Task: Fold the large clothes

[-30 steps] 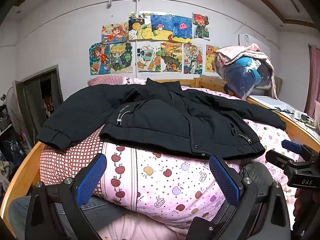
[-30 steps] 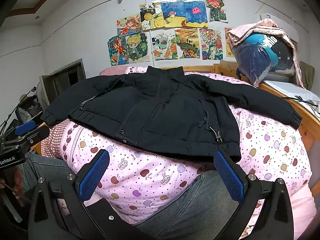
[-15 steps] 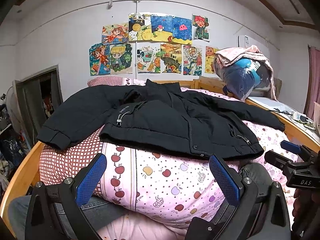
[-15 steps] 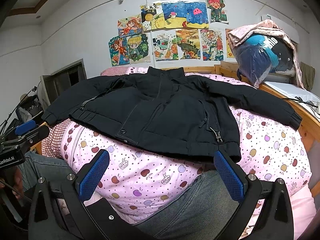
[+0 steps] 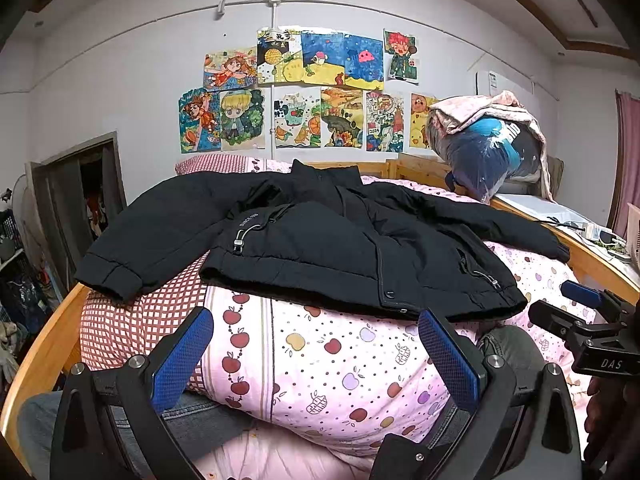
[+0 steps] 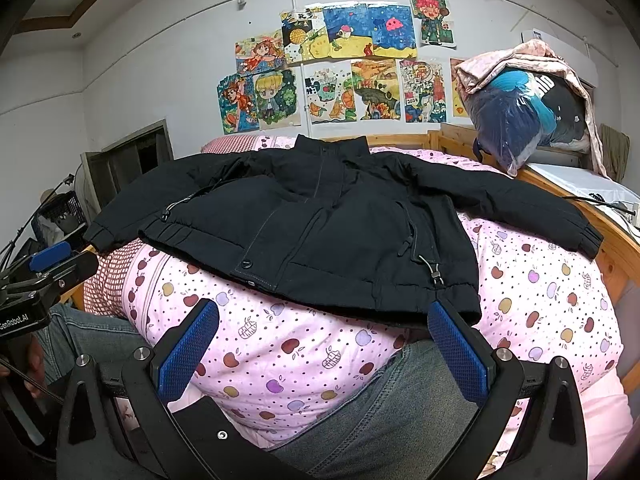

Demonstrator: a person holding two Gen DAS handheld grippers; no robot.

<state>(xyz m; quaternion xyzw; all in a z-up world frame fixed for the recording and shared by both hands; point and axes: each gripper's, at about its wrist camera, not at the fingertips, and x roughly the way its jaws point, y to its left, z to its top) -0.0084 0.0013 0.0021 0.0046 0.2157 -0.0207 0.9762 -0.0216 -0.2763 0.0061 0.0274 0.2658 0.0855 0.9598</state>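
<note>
Jacket (image 5: 320, 240) lies spread as before; both grippers' jaws still wide apart

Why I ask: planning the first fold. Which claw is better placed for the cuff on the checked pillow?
Left: the left claw faces that black padded jacket cuff; the right claw sits farther right.

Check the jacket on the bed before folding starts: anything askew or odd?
Mostly fine: the black jacket lies front up on the pink quilt, sleeves spread, both grippers open and clear of it. One oddity: its left side looks rumpled where the sleeve meets the body, and that cuff hangs past the quilt onto the checked blanket.
</note>
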